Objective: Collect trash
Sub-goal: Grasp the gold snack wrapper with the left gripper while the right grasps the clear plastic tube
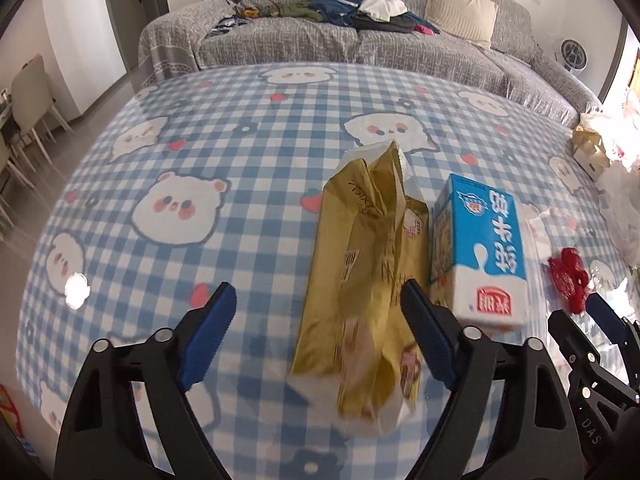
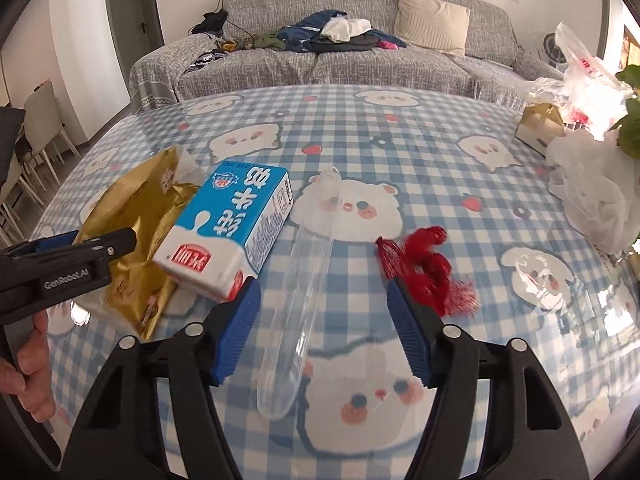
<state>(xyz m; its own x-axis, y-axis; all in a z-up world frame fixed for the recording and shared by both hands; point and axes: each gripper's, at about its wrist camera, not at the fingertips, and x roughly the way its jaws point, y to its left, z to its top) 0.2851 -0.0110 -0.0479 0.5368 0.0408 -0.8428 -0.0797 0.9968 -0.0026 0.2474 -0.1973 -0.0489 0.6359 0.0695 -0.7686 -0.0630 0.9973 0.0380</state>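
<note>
On the desk point(image 2: 460, 152), a clear plastic tube point(image 2: 304, 288), faint against the checks, lies between the right hand-held gripper point(image 2: 324, 332)'s parted, untouching fingers. The left hand-held gripper point(image 1: 320, 340), wide, straddles a crumpled gold bag point(image 1: 368, 280) whose blurred near end is hard to read.

Two handheld grippers, side by side, both tilt downward toward the bench. The left gripper point(image 1: 320, 340) has black arms ending in blue ribbed fingers point(image 1: 208, 336), spread wide with nothing pressed between them. The right gripper point(image 2: 320, 332) matches it, its blue fingers point(image 2: 236, 332) set somewhat closer yet clearly apart. A person's left hand point(image 2: 30, 364) wraps the left gripper's handle, fingers curled around it.
</note>
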